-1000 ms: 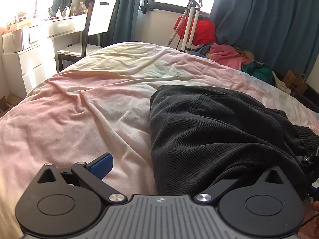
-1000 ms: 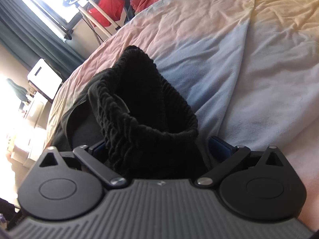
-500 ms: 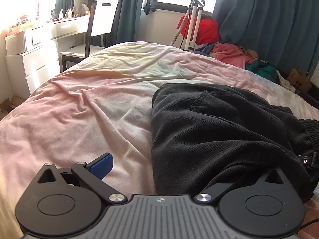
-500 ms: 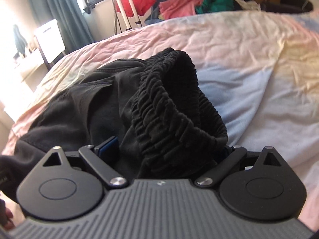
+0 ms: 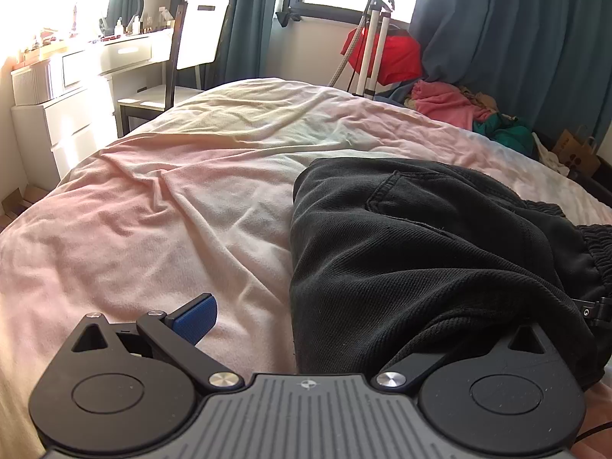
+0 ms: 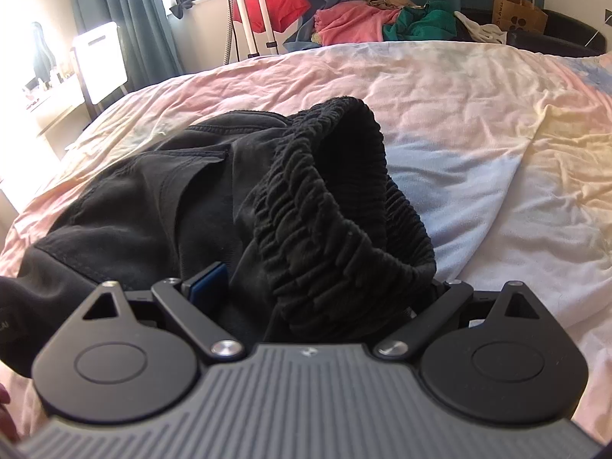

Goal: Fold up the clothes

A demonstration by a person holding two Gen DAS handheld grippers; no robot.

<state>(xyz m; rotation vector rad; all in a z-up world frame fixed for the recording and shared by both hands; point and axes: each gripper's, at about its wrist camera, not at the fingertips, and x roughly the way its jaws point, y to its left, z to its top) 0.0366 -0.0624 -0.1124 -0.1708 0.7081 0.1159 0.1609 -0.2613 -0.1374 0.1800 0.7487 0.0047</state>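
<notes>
Black pants [image 5: 420, 252] lie crumpled on the pastel bedspread [image 5: 172, 199]. My left gripper [image 5: 306, 319] stands open at their near edge. Its blue left pad [image 5: 195, 317] is over bare sheet, and its right finger is hidden under the black cloth. In the right wrist view the pants' ribbed elastic waistband [image 6: 329, 210] stands bunched up between the spread fingers of my right gripper [image 6: 321, 287]. That gripper's blue left pad [image 6: 208, 283] touches the cloth, and the waistband covers its right pad.
The bedspread [image 6: 497, 114] stretches wide to the right and far side. A white chair [image 5: 199, 34] and dresser [image 5: 76, 88] stand at the left. A tripod [image 5: 373, 38], a red bag and a clothes pile [image 5: 459, 107] sit beyond the bed, near a paper bag [image 6: 518, 13].
The right gripper has swung level and turned toward the window, with the waistband staying between its fingers. The left gripper has hardly moved.
</notes>
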